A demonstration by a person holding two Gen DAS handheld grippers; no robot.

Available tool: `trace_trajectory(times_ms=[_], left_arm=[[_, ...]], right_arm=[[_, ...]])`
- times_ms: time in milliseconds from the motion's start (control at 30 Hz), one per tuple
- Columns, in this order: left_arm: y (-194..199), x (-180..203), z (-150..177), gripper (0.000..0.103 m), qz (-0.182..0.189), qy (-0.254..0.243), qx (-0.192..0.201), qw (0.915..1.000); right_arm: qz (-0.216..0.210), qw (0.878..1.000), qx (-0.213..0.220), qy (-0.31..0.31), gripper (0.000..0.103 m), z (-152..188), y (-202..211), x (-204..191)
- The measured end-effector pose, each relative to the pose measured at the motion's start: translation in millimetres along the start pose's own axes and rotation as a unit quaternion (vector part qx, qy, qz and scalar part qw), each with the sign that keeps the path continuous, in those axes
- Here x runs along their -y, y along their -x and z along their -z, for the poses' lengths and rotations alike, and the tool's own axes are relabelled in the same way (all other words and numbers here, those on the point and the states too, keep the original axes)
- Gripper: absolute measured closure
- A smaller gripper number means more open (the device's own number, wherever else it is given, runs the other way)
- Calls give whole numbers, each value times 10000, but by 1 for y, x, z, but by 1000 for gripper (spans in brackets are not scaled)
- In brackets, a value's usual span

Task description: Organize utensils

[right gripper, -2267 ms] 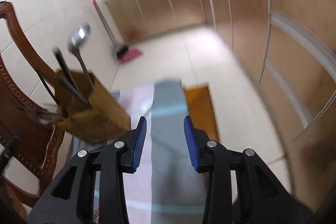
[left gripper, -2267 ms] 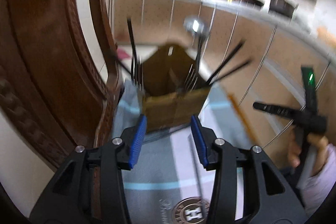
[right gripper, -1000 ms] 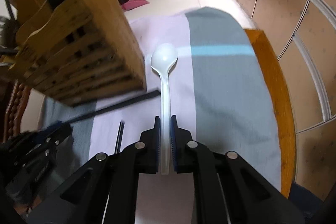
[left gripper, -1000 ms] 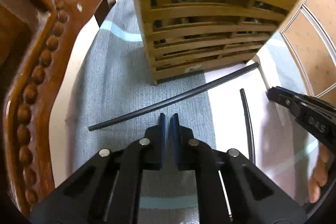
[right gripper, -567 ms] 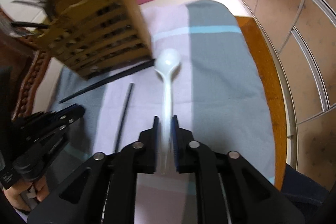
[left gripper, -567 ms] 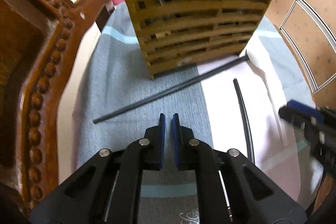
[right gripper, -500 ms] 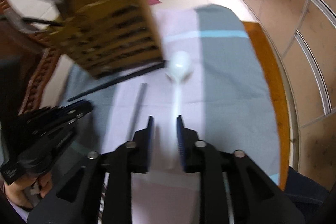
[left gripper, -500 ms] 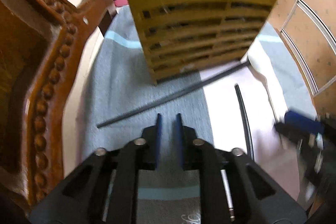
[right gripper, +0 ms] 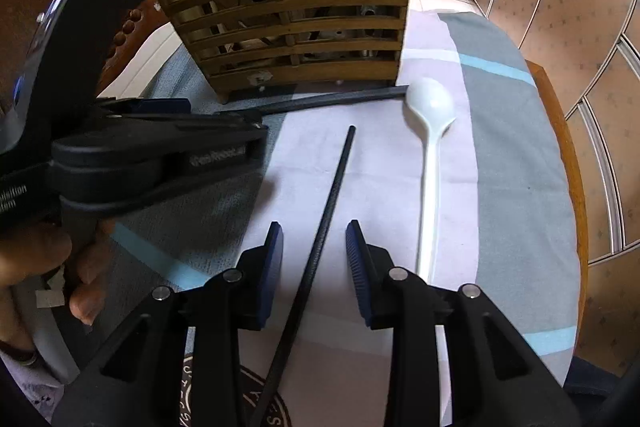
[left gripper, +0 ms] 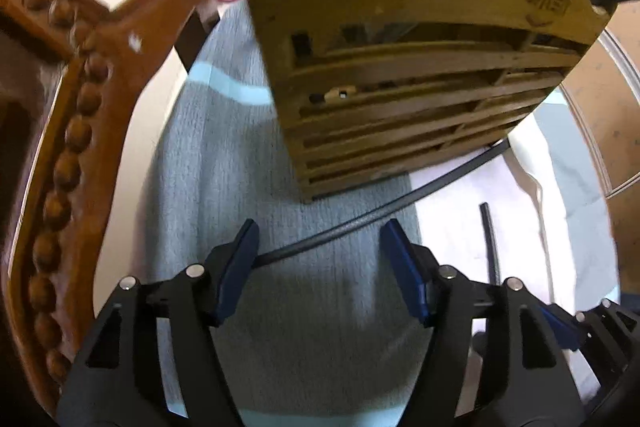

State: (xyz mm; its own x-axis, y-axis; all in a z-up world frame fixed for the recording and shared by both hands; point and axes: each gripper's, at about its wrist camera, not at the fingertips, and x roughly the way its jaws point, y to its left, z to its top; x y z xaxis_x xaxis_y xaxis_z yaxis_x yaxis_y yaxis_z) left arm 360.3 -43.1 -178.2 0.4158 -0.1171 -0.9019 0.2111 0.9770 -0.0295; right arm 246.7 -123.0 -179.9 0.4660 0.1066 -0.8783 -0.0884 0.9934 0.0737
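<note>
Left wrist view: the left tongs (left gripper: pixel 318 247) have just been opening and now stand apart astride the long chopstick (left gripper: pixel 384 211) lying just in front of the wooden holder (left gripper: pixel 400 67), not yet pinching it.

Right wrist view: the right tongs (right gripper: pixel 314 255) have let go of the white spoon (right gripper: pixel 430 131), which lies on the desk (right gripper: pixel 516 163) right of the holder's front corner. Their jaws stand apart around the second chopstick (right gripper: pixel 328 211), so both chopsticks look next.
</note>
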Motion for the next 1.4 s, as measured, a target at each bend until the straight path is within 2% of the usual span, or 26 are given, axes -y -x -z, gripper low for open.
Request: trace_trajectory(times_ms=[100,233,333,433,500,600,633,733,800,867,933,967,1000,1033,1067,1100,1133,1167,1233,1400], left_arm=[[2,10,3,44,34,-106,-238,9997],[4,22,8,47,277,-292,-555,9976],[11,32,20,50,715,-319,-845,9933],[22,48,41,50,979,-464,-976,9893],[28,60,50,50,1184,-523,-1070,9858],[28,64,59,50,1738,-436,-1222,9762],[27,67,59,50,1722,-454,-1213,9765],[23,82,58,51,1321,-463,-1024,9848],[15,80,46,49,1319,-415,-893,9864],[9,87,34,49,1141,-396,-808,9894],[-3,98,19,51,985,-464,-757,9912],[-11,88,24,52,909,-493,-741,9919],[-13,90,24,62,761,-520,-721,9931],[-15,92,38,69,657,-529,-698,9940],[-16,90,41,76,640,-507,-677,9944],[-16,82,43,87,682,-440,-682,9944],[-15,76,45,93,719,-339,-725,9942],[-12,66,50,94,778,-226,-755,9938],[-8,60,58,95,807,-103,-787,9936],[11,53,96,95,876,-24,-925,9919]], right_arm=[[42,10000,-45,18,72,2,2,8],[-159,9996,-131,-186,72,6,8,31],[-371,9984,-243,-342,73,6,11,47],[-234,9984,-295,-423,74,5,14,68],[-325,9977,-354,-486,73,6,13,79],[-478,9962,-376,-624,73,7,21,97],[-500,9962,-295,-643,72,6,26,102],[-558,9963,-127,-648,70,-3,34,101],[-506,9969,-9,-599,69,-8,39,98],[-399,9981,47,-467,61,-22,37,91],[-159,9995,-32,-284,60,-33,26,86],[-89,9996,-98,-236,60,-32,19,84],[-70,9996,-178,-190,60,-34,13,84],[-9,9994,-303,-164,60,-36,4,83],[31,9991,-379,-179,63,-37,-2,84],[91,9993,-328,-173,67,-36,-3,84],[136,9993,-330,-147,85,-36,-3,83],[129,9990,-402,-147,92,-35,-2,83],[-169,9975,-589,-352,93,-28,2,87],[-492,9933,-1012,-267,93,-3,15,84]])
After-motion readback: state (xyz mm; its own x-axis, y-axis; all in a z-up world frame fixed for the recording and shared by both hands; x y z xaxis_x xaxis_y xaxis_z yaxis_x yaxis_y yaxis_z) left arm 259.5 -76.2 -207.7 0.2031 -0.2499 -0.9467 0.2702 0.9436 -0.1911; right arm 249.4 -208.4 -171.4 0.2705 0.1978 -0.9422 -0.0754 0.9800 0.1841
